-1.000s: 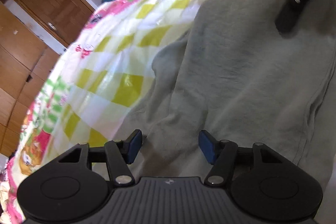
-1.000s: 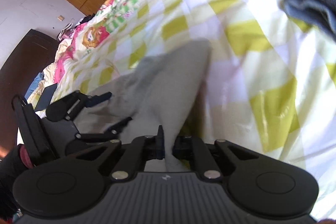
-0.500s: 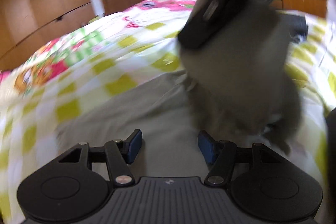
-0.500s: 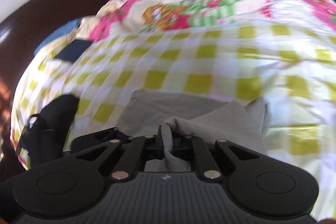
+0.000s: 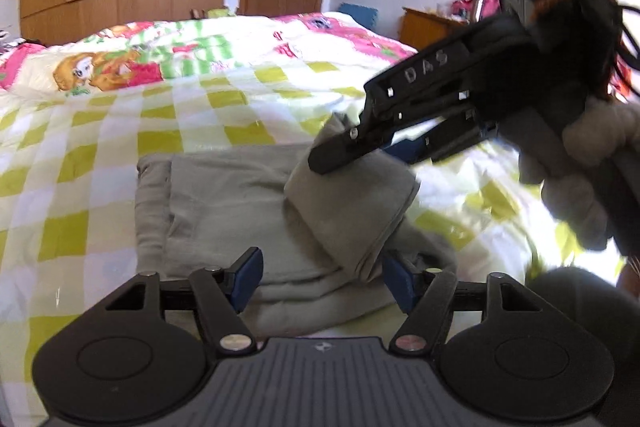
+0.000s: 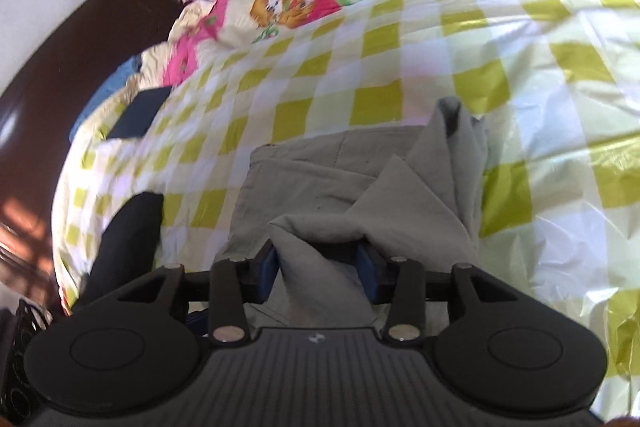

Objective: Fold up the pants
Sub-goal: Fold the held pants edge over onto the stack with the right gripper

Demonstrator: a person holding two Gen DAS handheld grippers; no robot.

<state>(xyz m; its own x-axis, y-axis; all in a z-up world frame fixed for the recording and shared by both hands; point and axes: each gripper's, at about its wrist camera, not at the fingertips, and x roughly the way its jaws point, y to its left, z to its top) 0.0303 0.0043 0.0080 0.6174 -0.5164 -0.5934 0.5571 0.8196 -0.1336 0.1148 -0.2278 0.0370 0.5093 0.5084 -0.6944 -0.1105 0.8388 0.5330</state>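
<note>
Hovering low over the near edge of the gray pants [image 5: 224, 203], the left gripper [image 5: 320, 277] is waiting with its fingers spread apart and holding nothing, likely ready to steady the cloth. The pants are lying partly folded on the checkered bedspread [image 5: 120, 131], just ahead of it. To the right, the right gripper [image 6: 318, 265] is carrying a raised fold across, its fingers parted, with cloth bunched between them; whether they are gripping it I cannot tell.
</note>
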